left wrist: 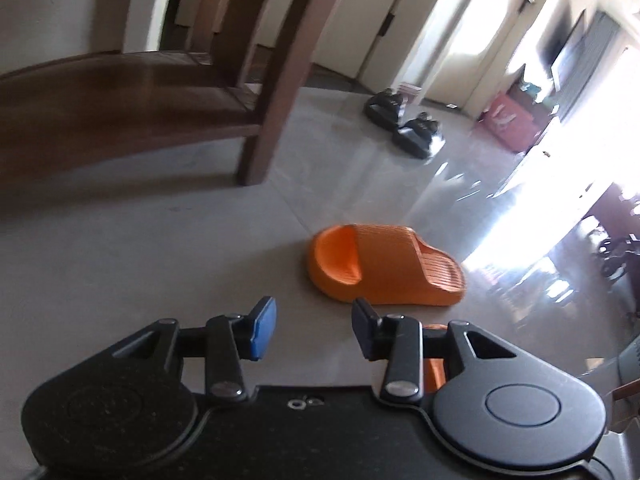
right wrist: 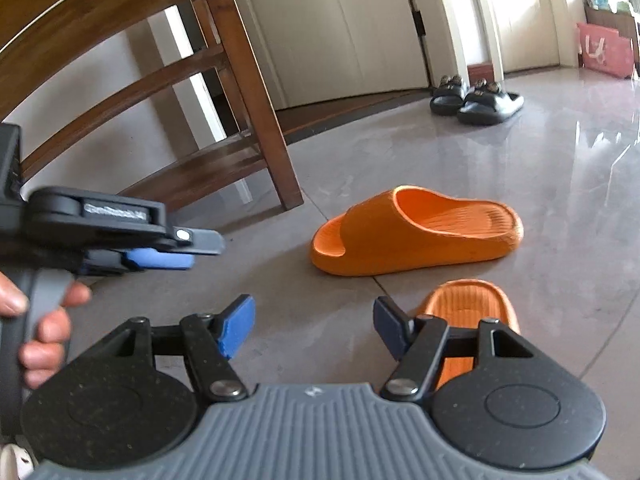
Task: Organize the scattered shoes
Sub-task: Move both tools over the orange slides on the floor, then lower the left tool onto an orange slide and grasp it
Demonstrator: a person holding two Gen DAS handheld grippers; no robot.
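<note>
Both grippers' fingers stand open, empty: the left gripper [left wrist: 314, 330] just short of one orange slide sandal [left wrist: 384, 266], the right gripper [right wrist: 314, 330] beside the second orange sandal [right wrist: 470, 306].

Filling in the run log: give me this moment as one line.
left gripper: open, empty | right gripper: open, empty | orange slides: two, on floor | black slides: paired by door
</note>
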